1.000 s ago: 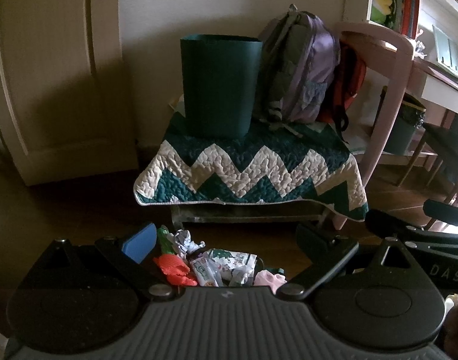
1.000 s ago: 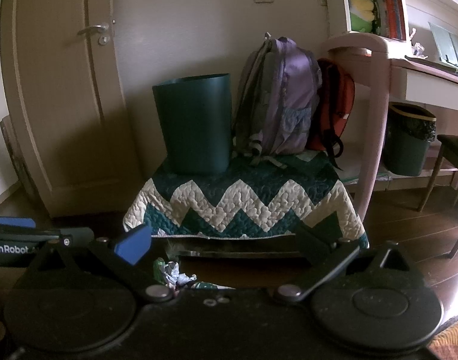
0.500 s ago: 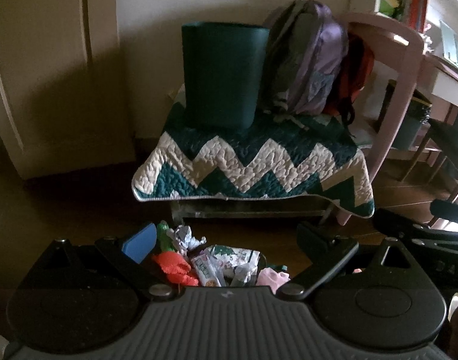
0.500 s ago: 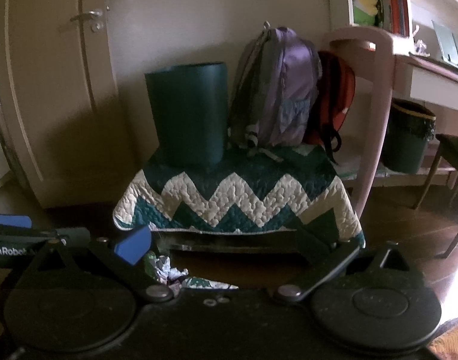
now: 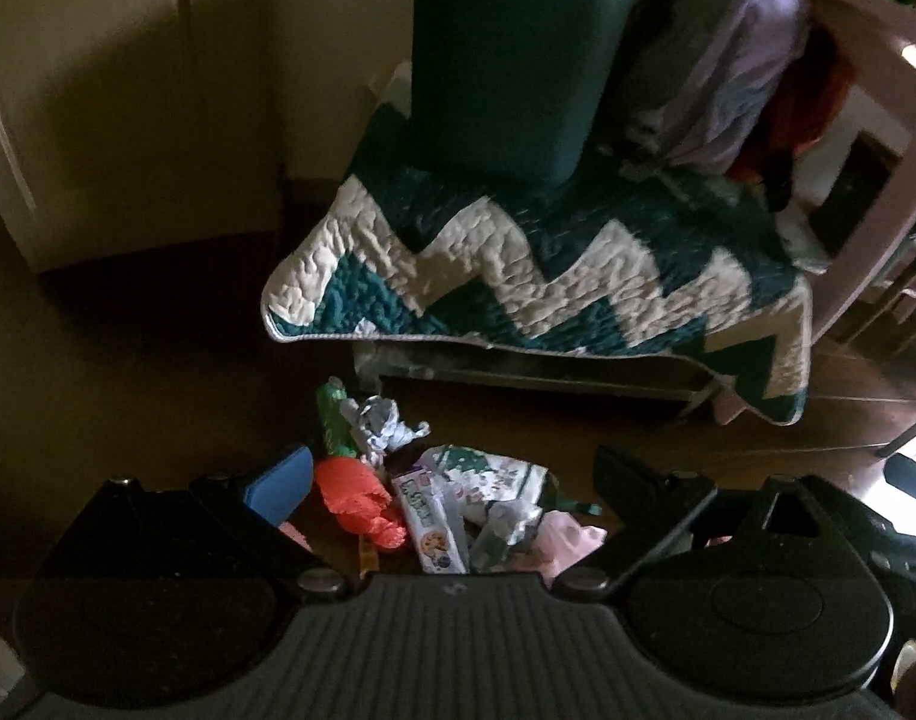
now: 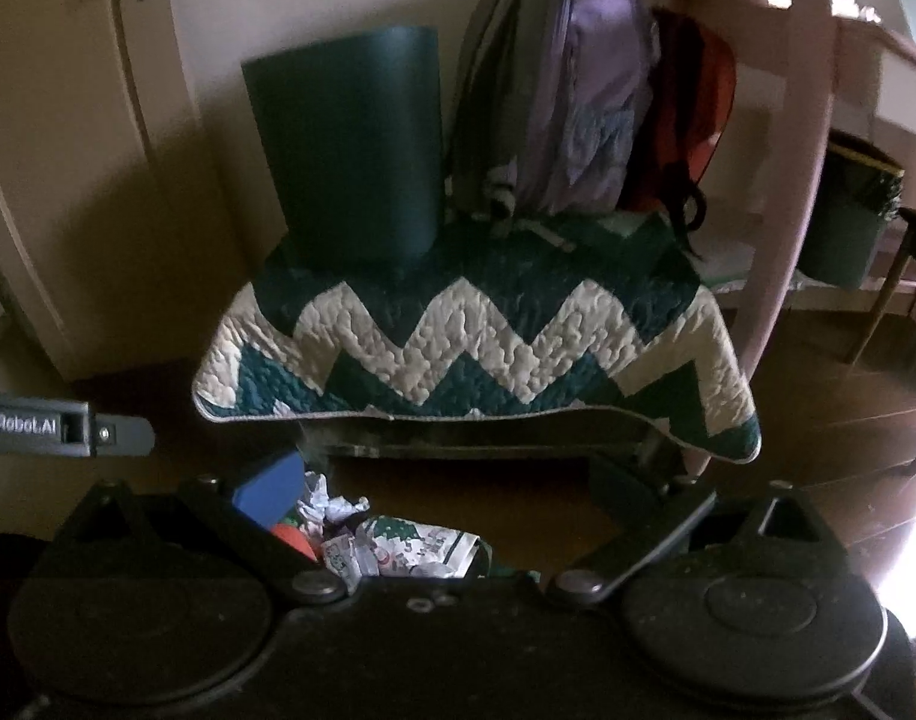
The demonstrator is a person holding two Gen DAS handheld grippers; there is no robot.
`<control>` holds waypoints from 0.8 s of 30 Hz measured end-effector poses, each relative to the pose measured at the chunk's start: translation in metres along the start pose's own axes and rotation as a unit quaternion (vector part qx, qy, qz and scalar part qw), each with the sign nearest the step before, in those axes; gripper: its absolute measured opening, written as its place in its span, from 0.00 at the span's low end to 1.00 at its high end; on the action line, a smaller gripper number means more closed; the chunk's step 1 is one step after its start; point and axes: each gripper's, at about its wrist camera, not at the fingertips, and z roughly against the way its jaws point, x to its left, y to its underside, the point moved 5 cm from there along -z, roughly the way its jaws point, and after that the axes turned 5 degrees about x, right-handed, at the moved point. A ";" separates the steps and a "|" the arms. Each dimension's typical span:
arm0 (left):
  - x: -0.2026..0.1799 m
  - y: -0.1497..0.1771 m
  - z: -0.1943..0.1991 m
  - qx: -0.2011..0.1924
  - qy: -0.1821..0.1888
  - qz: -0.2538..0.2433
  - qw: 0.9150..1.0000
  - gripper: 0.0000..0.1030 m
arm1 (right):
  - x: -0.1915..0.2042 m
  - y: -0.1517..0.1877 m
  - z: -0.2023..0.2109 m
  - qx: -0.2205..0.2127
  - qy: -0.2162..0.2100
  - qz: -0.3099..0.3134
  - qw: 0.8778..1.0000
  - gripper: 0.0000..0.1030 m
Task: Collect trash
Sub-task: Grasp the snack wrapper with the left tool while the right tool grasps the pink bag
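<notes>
A heap of trash lies on the dark wooden floor in front of a low bench: an orange crumpled wrapper, a cookie packet, a green wrapper, crumpled foil, a printed bag and pink paper. My left gripper hangs open over the heap, nothing between its fingers. My right gripper is open too, with the printed bag and crumpled paper below it. A dark green bin stands upright on the bench's quilt.
A green and white zigzag quilt covers the bench. A purple backpack and a red bag lean behind it. A pink chair frame and a second lined bin stand right. A door is left.
Both cameras have tipped downward and moved closer to the bench and the trash heap. Both grippers stay open and hold nothing.
</notes>
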 end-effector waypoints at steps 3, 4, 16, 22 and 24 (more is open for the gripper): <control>0.011 -0.020 -0.038 0.032 -0.022 -0.003 0.999 0.97 | 0.000 -0.005 -0.034 0.021 0.002 0.016 1.000 0.98; 0.014 -0.025 -0.050 0.043 -0.024 -0.003 0.999 0.97 | 0.001 -0.005 -0.045 0.027 0.004 0.022 0.999 0.98; 0.034 -0.036 -0.218 0.195 -0.046 0.019 0.980 0.97 | 0.015 0.020 -0.203 0.141 -0.054 0.108 0.983 0.94; 0.013 -0.002 -0.305 0.265 -0.038 0.089 0.959 0.97 | 0.014 0.072 -0.270 0.237 -0.074 0.149 0.957 0.90; 0.010 0.009 -0.326 0.280 -0.041 0.091 0.955 0.97 | 0.013 0.085 -0.286 0.256 -0.072 0.161 0.950 0.89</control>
